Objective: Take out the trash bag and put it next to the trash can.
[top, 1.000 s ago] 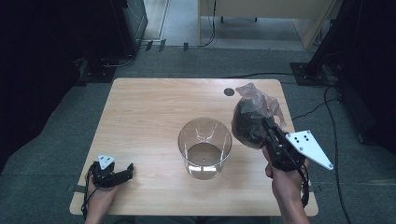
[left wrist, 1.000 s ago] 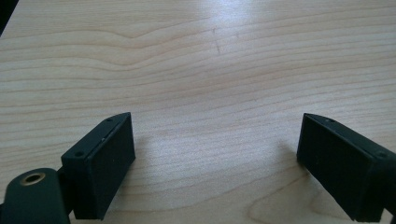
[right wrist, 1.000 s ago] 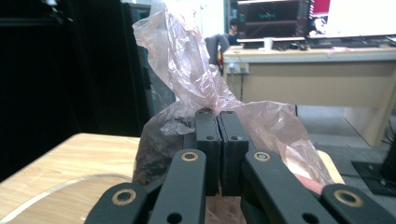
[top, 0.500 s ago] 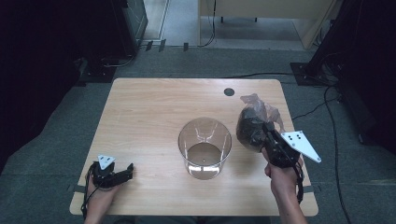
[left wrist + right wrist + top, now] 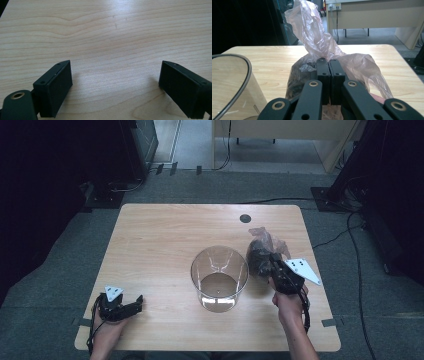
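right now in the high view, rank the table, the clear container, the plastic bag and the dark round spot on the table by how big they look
1. table
2. clear container
3. plastic bag, partly hidden behind the right gripper, so it may be nearer the container's size
4. dark round spot

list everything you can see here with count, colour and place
thin plastic bag of dark contents: 1, pinkish clear, right of the container, pinched at its neck
clear round plastic container: 1, transparent, table centre
light wooden table: 1, pale wood, on grey carpet
round dark hole: 1, black, far table edge
beige desk: 1, background
floor cables: several, black, right
left tool: 1, black, near left corner, jaws apart
right tool: 1, black, shut on the bag
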